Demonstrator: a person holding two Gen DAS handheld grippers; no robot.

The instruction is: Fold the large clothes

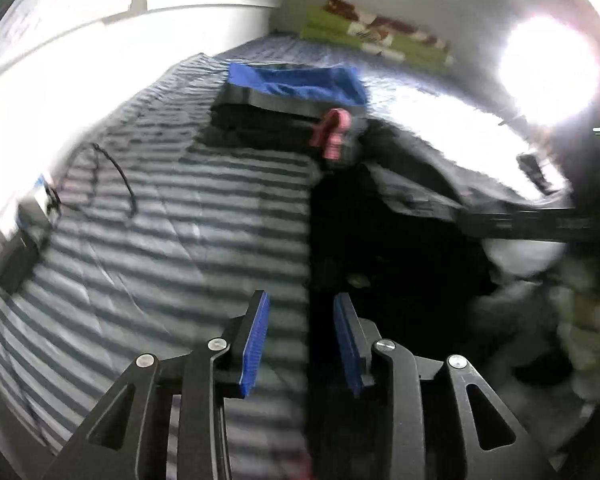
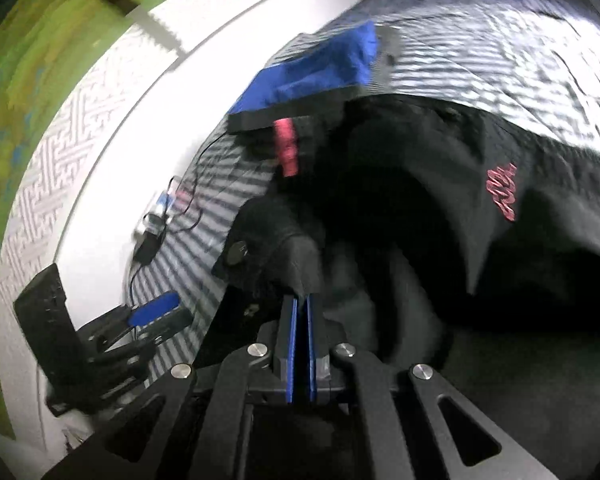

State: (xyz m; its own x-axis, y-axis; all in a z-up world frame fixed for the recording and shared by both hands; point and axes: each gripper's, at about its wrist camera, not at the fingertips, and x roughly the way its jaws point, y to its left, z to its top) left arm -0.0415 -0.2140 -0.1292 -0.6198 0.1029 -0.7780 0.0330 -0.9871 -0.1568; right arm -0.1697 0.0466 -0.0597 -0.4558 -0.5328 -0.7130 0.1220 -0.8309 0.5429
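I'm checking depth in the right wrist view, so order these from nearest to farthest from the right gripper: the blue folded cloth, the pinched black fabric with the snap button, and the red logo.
1. Black fabric, pinched at the right gripper.
2. Red logo, off to the right on the garment.
3. Blue folded cloth, far up the bed.

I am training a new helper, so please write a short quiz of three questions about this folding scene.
1. True or false: the right gripper is shut on the black garment.
2. Are the left gripper's jaws apart or together?
3. The folded item on top of the far pile is: A red, B blue, C white.

Key: 1 true; 2 apart, nothing between them; 3 B, the blue cloth.
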